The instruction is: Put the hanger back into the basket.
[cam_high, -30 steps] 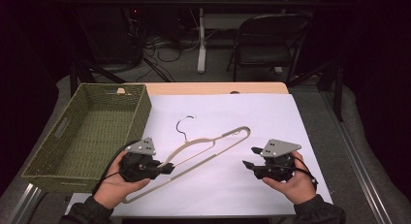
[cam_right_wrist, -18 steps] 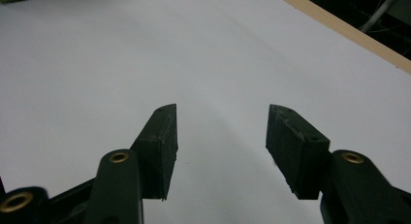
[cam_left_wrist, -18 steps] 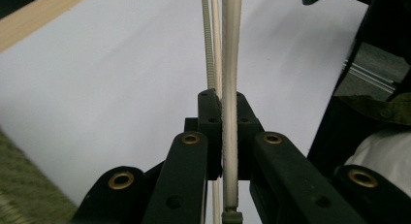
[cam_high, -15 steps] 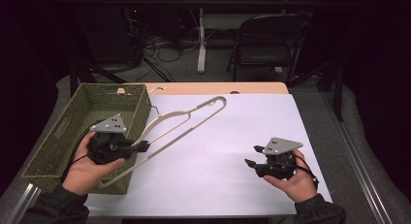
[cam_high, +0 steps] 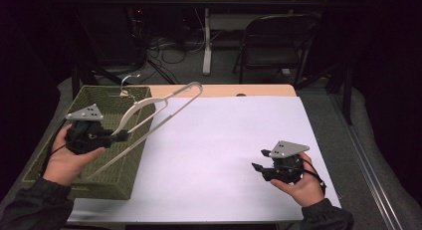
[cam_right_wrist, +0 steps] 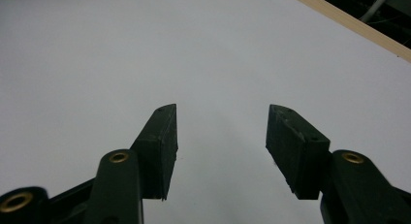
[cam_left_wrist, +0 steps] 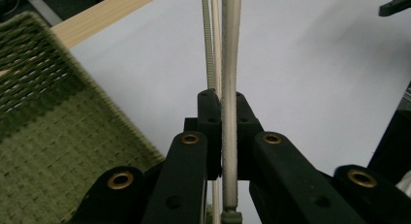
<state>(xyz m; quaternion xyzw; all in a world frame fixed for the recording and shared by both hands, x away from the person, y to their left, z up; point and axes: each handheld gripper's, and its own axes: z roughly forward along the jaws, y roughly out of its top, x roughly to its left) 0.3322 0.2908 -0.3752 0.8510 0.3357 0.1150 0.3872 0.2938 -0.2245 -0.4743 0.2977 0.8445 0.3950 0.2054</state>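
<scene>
Hanger [cam_high: 149, 108] in the left gripper [cam_high: 115, 135] — that is the work in hand, a pale clothes hanger clamped by one of its arms and held up off the counter [cam_high: 229, 140], tilted so its far end rises ahead of the gripper and its dark hook [cam_high: 128, 80] hangs out past the far rim of the green woven basket [cam_high: 54, 160]. In the left gripper view the two black pads press either side of the cream bar [cam_left_wrist: 230, 88], with the thin notched rail just beside it running forward out of the jaws. The basket lies directly beneath and to the side of that gripper; the hanger's lower end slants back below the hand, over the basket's near part. My guess is the hanger is meant to go into the basket. To do it well, I'd say the hand should swing the long end round until it lines up with the basket's length, then lower it level — as it stands the hook and upper bend reach beyond the rim and would catch on the weave or tip out. Let go only once it rests on the bottom. The right gripper [cam_high: 259, 168] sits well apart on the white sheet, its jaws spread with nothing between them.
</scene>
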